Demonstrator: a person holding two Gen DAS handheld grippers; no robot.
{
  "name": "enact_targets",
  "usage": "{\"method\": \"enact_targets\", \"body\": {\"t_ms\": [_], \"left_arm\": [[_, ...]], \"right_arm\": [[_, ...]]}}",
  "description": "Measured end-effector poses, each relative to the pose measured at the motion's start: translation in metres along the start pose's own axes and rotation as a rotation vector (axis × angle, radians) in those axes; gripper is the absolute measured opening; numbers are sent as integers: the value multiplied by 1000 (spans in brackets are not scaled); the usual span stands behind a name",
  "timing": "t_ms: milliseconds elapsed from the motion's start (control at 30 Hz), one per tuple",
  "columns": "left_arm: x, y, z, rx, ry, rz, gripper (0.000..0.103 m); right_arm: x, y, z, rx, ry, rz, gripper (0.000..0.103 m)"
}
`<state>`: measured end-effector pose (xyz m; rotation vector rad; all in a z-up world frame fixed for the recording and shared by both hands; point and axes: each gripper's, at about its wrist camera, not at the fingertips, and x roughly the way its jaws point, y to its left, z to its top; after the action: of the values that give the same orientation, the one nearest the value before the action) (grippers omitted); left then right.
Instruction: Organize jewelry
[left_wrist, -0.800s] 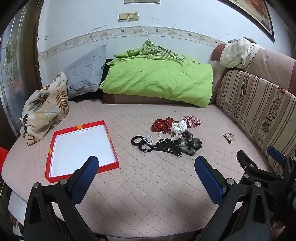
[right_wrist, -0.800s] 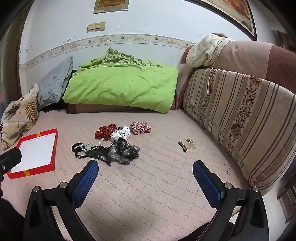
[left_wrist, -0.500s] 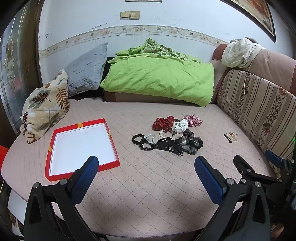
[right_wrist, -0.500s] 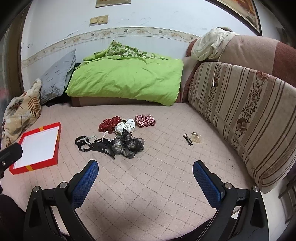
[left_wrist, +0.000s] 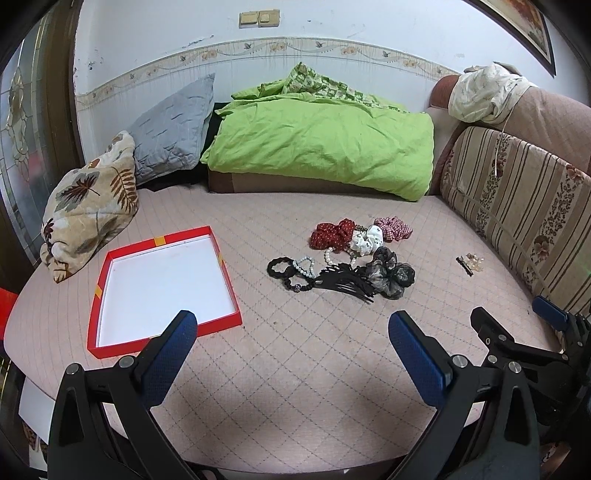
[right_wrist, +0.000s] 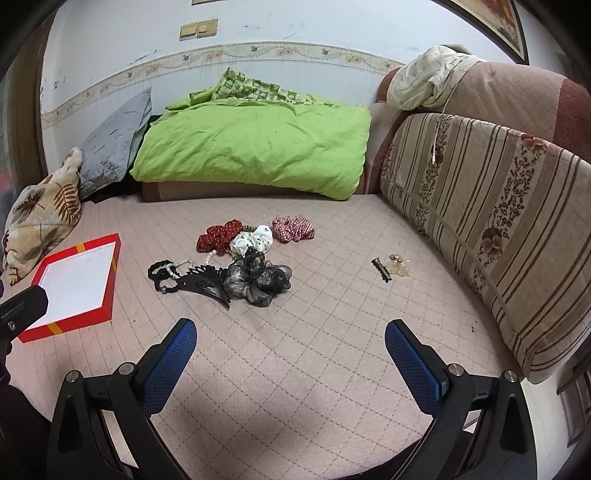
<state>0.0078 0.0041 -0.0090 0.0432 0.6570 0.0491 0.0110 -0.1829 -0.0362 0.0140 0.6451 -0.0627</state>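
Note:
A shallow red box (left_wrist: 164, 286) with a white floor lies on the pink quilted mattress, left of a heap of hair pieces. The heap holds a red dotted scrunchie (left_wrist: 332, 233), a white scrunchie (left_wrist: 367, 238), a pink checked scrunchie (left_wrist: 393, 228), a black comb (left_wrist: 345, 280), a grey-black gauze scrunchie (left_wrist: 391, 273), and black and pearl bead strings (left_wrist: 291, 267). A black clip and a clear clip (right_wrist: 391, 266) lie apart, near the striped cushion. My left gripper (left_wrist: 290, 341) hangs open and empty over the near mattress. My right gripper (right_wrist: 290, 347) is open too, short of the heap.
A green duvet (left_wrist: 325, 144), a grey pillow (left_wrist: 173, 125) and a leaf-print pillow (left_wrist: 88, 206) line the back and left. A striped sofa cushion (right_wrist: 491, 218) walls the right side. The mattress edge runs just below both grippers.
Both views have tipped and drawn slightly nearer the mattress, so the heap and red box sit a little lower and larger. Both grippers stay wide open.

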Motion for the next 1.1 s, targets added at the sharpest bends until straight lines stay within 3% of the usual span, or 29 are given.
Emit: {"method": "enact_targets", "body": {"t_ms": [500, 1100], "left_arm": [[30, 1, -9, 16, 77, 5, 103], [81, 13, -11, 5, 155, 18, 103]], "right_arm": [[28, -1, -5, -11, 80, 1, 103], [64, 5, 0, -20, 112, 29, 100]]}}
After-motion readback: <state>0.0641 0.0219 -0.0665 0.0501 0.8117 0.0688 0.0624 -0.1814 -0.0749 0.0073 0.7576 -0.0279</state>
